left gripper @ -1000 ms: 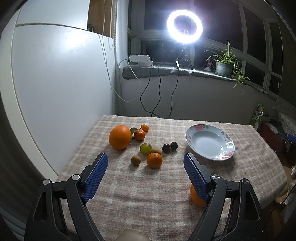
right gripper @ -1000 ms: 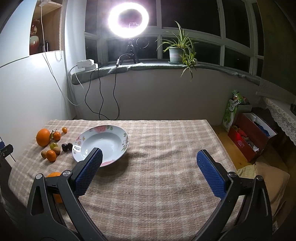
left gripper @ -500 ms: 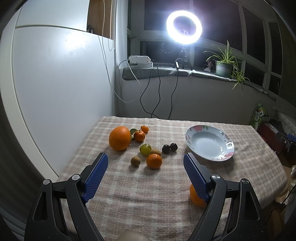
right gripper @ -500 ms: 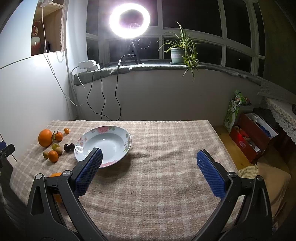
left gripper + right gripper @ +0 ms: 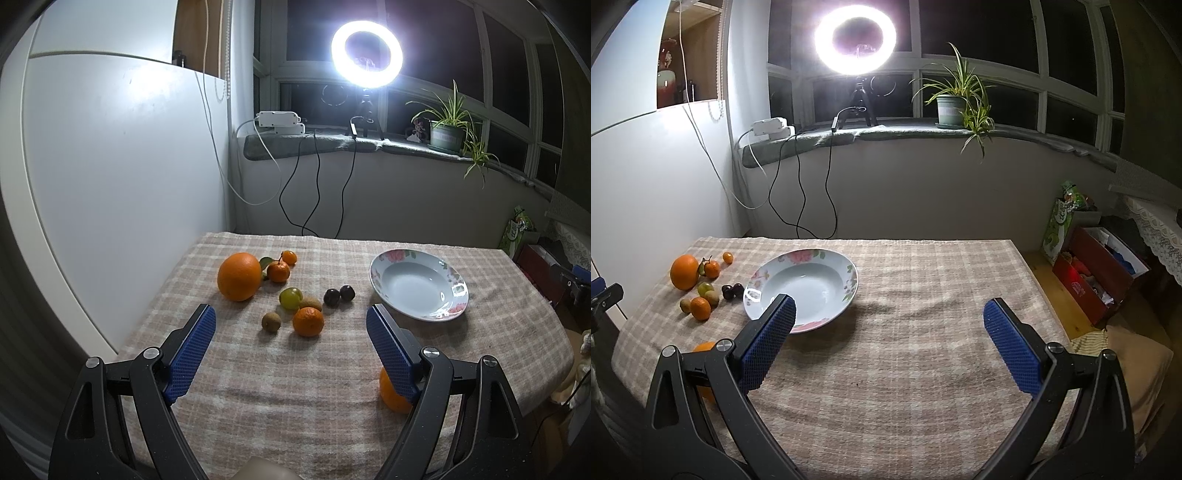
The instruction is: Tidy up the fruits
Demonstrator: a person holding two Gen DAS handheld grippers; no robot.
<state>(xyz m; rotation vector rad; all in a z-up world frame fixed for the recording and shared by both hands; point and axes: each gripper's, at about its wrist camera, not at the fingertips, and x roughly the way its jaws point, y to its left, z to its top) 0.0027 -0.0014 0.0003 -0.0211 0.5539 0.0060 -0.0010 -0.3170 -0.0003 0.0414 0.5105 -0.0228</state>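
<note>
Both tongs are held wide apart with nothing gripped: the left gripper (image 5: 291, 341) above the checked cloth (image 5: 295, 387); the right gripper (image 5: 888, 341) near the empty plate (image 5: 846, 291); the fruits (image 5: 288, 291) are clustered left of the plate; one orange (image 5: 391, 395) is seen apart by the near edge

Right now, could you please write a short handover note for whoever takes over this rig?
Left gripper: open, holding nothing, facing the fruit cluster.
Right gripper: open, holding nothing, over bare tablecloth beside the plate.
Plate: no fruit in it.
On the cloth left of the plate: large orange, small oranges, green fruit, two kiwis, two dark fruits. One more orange sits apart near the front edge, behind the left gripper's right finger.
Done: nothing visibly sorted.
Left: organize all the fruit, probably onto the plate.
</note>
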